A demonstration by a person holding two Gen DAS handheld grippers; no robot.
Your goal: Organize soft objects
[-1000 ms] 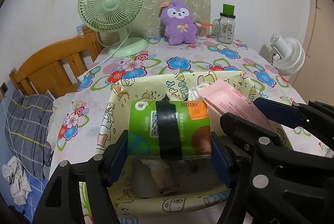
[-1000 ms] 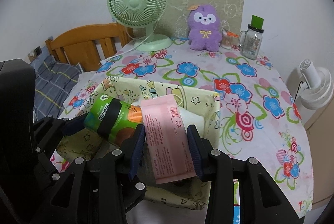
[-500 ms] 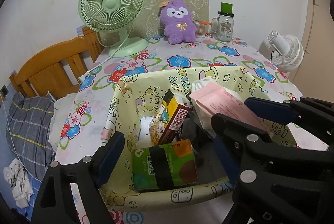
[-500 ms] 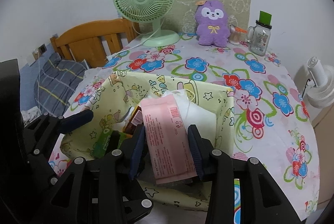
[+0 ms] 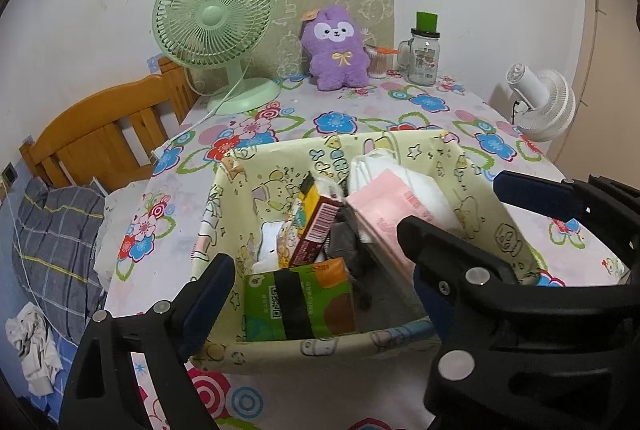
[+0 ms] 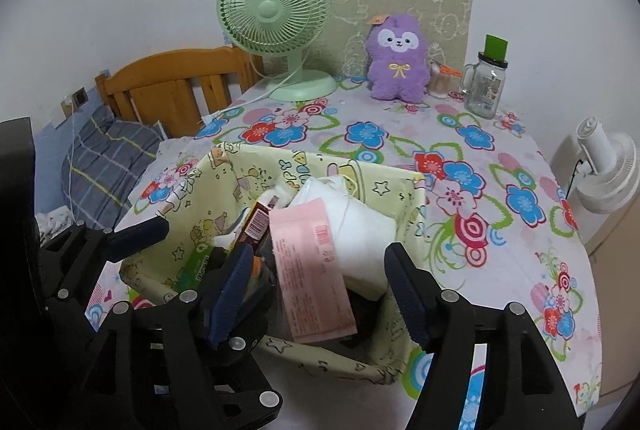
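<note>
A yellow cartoon-print fabric bin [image 5: 280, 165] [image 6: 400, 189] sits on the flowered table. A green tissue pack [image 5: 300, 300] lies inside at its near wall. A brown box [image 5: 316, 230], a white pack [image 6: 352, 230] and a pink pack [image 6: 312, 270] [image 5: 384, 205] lean inside too. My left gripper [image 5: 320, 294] is open and empty above the near rim, over the green pack. My right gripper [image 6: 320, 294] is open, its jaws standing either side of the pink pack without touching it. A purple plush [image 5: 336, 49] [image 6: 396, 57] sits at the back.
A green desk fan [image 5: 216, 29] with a cord stands at the back left. A glass jar with a green lid [image 5: 424, 49] stands beside the plush. A white fan [image 5: 540, 101] is off the table's right edge. A wooden bed frame [image 5: 100, 133] is on the left.
My left gripper opened and dropped the green pack into the bin, then drew back. My right gripper opened and let go of the pink pack, which now rests in the bin.
</note>
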